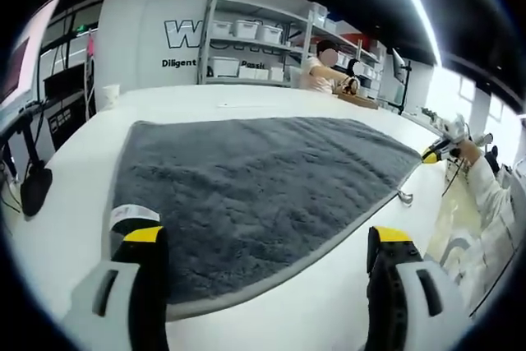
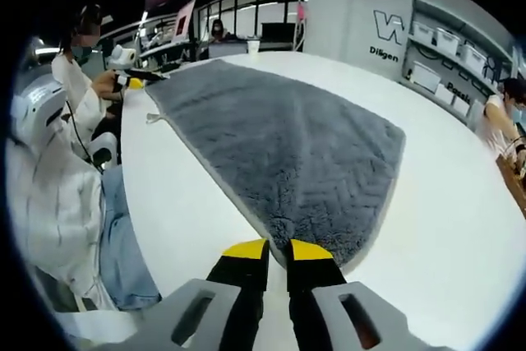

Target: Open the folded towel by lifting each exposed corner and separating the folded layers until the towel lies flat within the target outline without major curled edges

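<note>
Right hand-held gripper (image 2: 278, 251) pinching grey towel (image 2: 279, 141) corner, left hand-held gripper (image 1: 267, 240) spread wide, empty

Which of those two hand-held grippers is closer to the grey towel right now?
Right. The right hand-held gripper is shut on the towel's corner, while the left hand-held gripper is open, straddling the near edge without touching.

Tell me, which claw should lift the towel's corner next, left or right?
Probably the right claw. It is shut on the near corner of the grey towel, so it can just lift. The left claw is open, with the towel's edge between its jaws but not gripped.
</note>
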Tool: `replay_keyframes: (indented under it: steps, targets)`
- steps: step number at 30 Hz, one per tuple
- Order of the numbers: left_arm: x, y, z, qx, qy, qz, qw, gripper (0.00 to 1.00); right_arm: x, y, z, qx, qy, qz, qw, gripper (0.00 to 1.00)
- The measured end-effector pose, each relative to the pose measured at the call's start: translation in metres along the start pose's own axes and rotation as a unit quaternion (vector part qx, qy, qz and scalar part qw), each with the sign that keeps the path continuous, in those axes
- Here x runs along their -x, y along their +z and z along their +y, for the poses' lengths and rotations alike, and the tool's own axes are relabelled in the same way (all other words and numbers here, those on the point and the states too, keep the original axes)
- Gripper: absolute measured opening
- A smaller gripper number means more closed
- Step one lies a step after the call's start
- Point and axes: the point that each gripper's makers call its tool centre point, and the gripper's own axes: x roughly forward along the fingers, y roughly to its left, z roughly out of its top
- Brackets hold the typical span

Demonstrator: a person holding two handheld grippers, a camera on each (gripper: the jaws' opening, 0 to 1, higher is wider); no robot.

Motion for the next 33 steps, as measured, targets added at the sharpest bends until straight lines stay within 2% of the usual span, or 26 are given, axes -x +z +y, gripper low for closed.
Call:
replay_keyframes:
  steps: [7, 9, 11, 14, 17, 20, 22, 25, 28, 33]
  targets:
    - [-0.003, -0.002, 0.001, 0.005, 0.000, 0.002, 1.0000, 0.99, 0.001, -0.001, 0.005, 0.002, -0.004, -0.006, 1.0000, 0.05]
    - [-0.004, 0.001, 0.001, 0.009, 0.001, -0.004, 1.0000, 0.99, 0.003, 0.000, 0.004, -0.009, -0.009, -0.011, 0.9999, 0.07]
    - [-0.004, 0.004, 0.001, 0.014, 0.002, -0.013, 0.9998, 0.99, 0.006, 0.002, 0.007, -0.015, -0.011, -0.020, 0.9996, 0.14]
    - [-0.004, 0.007, 0.005, 0.016, 0.015, -0.018, 0.9996, 0.99, 0.008, 0.004, 0.010, -0.021, -0.019, -0.026, 0.9992, 0.32]
    - [-0.004, 0.010, 0.007, 0.015, 0.022, -0.021, 0.9994, 0.99, 0.014, 0.007, 0.011, -0.022, -0.042, -0.036, 0.9982, 0.46]
    - [-0.005, 0.013, 0.008, 0.018, 0.026, -0.029, 0.9991, 0.99, 0.019, 0.019, 0.010, -0.051, -0.062, -0.072, 0.9942, 0.59]
    - [-0.008, 0.015, 0.008, 0.021, 0.029, -0.033, 0.9988, 0.99, 0.019, 0.026, 0.014, -0.047, -0.062, -0.088, 0.9930, 0.72]
    - [-0.014, 0.013, 0.011, 0.021, 0.038, -0.028, 0.9987, 0.99, 0.015, 0.033, 0.016, -0.054, -0.069, -0.094, 0.9917, 0.91]
    - [-0.019, 0.011, 0.016, 0.019, 0.050, -0.023, 0.9983, 0.99, 0.011, 0.039, 0.014, -0.059, -0.085, -0.101, 0.9895, 0.99]
    - [-0.022, 0.010, 0.024, 0.020, 0.077, -0.024, 0.9965, 0.99, 0.007, 0.050, 0.011, -0.089, -0.094, -0.127, 0.9834, 0.99]
